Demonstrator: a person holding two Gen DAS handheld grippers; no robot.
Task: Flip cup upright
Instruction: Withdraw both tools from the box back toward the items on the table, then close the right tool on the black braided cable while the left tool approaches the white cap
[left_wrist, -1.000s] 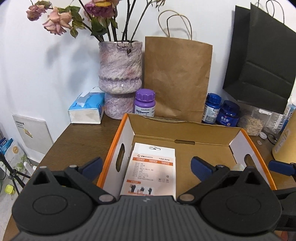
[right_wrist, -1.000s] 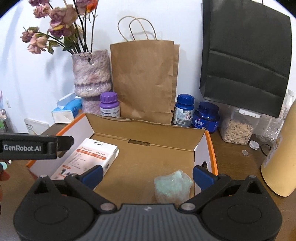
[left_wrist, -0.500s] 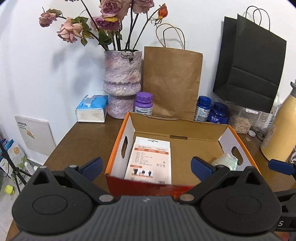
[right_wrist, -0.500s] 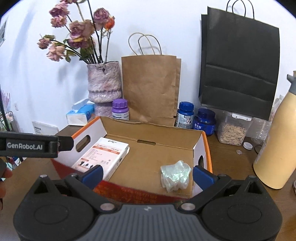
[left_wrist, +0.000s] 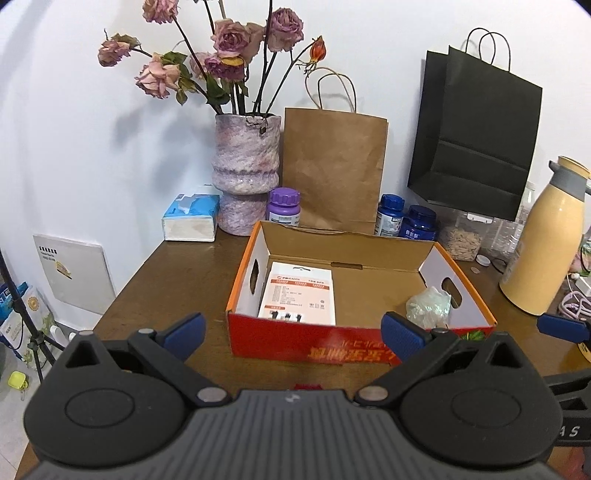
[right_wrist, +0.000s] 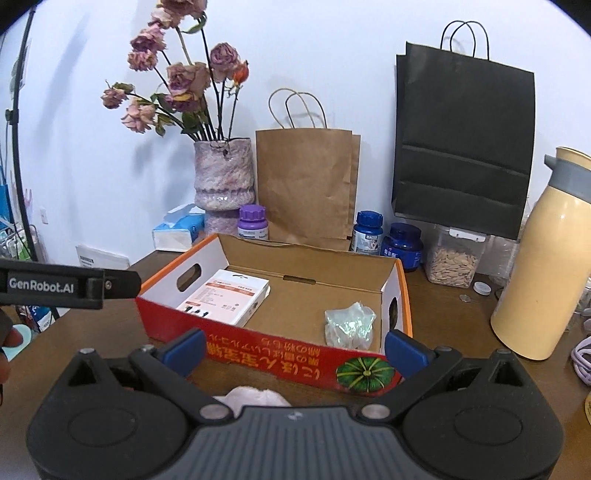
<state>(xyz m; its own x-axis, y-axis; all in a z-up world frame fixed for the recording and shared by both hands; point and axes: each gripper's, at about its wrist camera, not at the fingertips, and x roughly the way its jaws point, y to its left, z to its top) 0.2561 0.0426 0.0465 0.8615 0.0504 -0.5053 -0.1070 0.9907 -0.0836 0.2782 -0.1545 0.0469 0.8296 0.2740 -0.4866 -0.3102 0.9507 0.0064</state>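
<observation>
Both grippers have drawn back from the box (left_wrist: 332, 347), so its red front wall, earlier out of sight under the fingers, now shows in full ahead of them. Left gripper (left_wrist: 291, 332): jaws wide apart, nothing between them, held over the table (left_wrist: 177, 280) short of the box. Right gripper (right_wrist: 294, 350): jaws likewise wide and empty, level with the left one and to its right. Inside the box, a white packet (left_wrist: 297, 295) lies ahead of the left gripper against the left wall, and a wad of crumpled clear plastic (right_wrist: 349, 325) sits ahead of the right finger, in the near right corner. A pale pink-white object (right_wrist: 251, 397) shows on the table close under the right gripper's body, between its fingers; whether this is the cup cannot be told, and no cup is plainly seen elsewhere. Beyond the box stand a vase (left_wrist: 246, 177), a brown bag (left_wrist: 332, 173) and, far right, a yellow flask (right_wrist: 539, 280).
</observation>
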